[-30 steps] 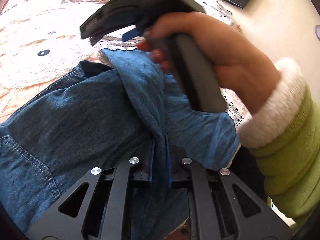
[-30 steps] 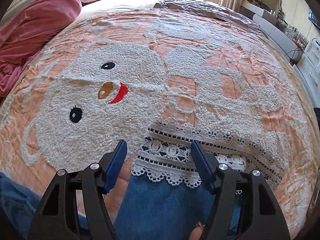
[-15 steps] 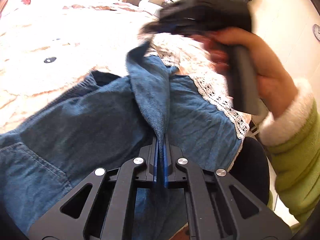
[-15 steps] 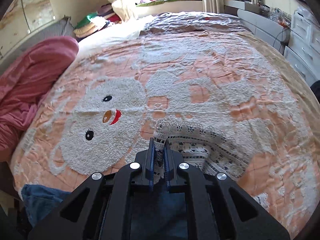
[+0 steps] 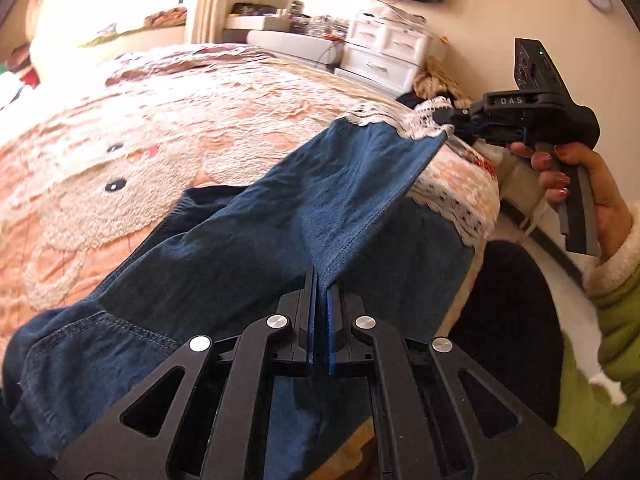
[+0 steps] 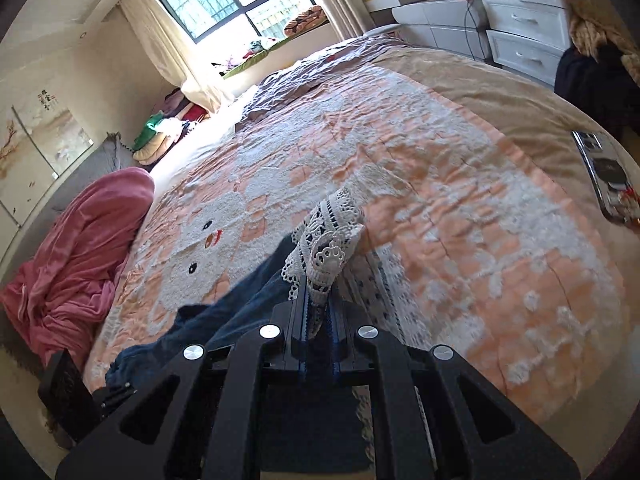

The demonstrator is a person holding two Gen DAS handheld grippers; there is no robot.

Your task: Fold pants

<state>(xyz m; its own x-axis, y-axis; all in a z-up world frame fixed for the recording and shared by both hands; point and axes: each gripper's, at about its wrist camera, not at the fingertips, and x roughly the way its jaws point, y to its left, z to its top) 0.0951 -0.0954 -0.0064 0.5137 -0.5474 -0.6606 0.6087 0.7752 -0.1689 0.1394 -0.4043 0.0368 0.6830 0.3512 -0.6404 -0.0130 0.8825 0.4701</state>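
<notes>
Blue denim pants (image 5: 248, 240) with white lace hems lie on the bed near its front edge. My left gripper (image 5: 319, 292) is shut on a fold of the denim along one leg's edge. My right gripper (image 5: 448, 120) is shut on the lace hem (image 5: 420, 116) of that leg and holds it raised above the bed, so the leg stretches between both grippers. In the right wrist view my right gripper (image 6: 319, 300) pinches the lace hem (image 6: 328, 248), and the denim (image 6: 224, 312) trails down to the left.
The bed carries an orange and white quilt (image 6: 460, 200) with a snowman face (image 6: 204, 240). A pink blanket (image 6: 76, 256) is heaped at the bed's left. A phone (image 6: 608, 176) lies at the right edge. White drawers (image 5: 384, 52) stand beyond.
My right gripper closed on the lace hem and lifted it up and to the right. The leg is pulled taut. My left gripper stayed shut on the denim and rose with it.
</notes>
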